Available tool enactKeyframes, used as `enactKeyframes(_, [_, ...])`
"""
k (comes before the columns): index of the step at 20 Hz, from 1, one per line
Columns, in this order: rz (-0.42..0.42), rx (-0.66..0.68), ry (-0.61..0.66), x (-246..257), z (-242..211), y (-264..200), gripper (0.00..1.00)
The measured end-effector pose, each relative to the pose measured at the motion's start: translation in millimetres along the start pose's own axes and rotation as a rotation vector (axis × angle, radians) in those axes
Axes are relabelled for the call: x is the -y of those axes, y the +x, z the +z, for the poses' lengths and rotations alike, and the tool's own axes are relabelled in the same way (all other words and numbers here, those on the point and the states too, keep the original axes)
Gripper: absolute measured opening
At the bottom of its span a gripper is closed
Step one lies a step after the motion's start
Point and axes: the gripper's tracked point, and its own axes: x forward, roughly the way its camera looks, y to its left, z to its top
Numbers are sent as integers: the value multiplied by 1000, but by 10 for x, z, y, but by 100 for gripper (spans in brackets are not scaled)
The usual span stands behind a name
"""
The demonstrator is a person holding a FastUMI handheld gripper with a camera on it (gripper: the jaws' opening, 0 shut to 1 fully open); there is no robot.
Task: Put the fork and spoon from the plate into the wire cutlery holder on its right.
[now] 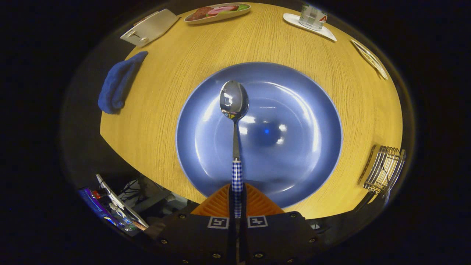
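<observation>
Your gripper (237, 200) is clamped on the spoon (235, 121) by its checked handle, the bowl reaching forward above the blue plate (312, 162). Judged stiff, light and slick at the metal, it grips best on that handle. The wire cutlery holder (384, 169) stands right, beyond the plate.

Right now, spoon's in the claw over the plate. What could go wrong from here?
1. The claw pinches only the end of the spoon handle; the long overhang might pivot or slip during the swing.
2. The wire cutlery holder stands near the table edge; a bump could shove it off.
</observation>
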Motion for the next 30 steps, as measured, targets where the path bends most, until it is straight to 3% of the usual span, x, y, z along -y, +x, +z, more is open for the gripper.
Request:
enactKeyframes(4, [30,0,5,-18,-10,-46,4])
enactKeyframes(11, [5,-65,-33,359,-252,-511,4])
enactKeyframes(16, [-42,-66,2,853,-487,-965,4])
enactKeyframes(22, [-42,-56,65,1198,-716,-1366,4])
enactKeyframes(30, [-86,-110,153,1838,-1095,-1538,4])
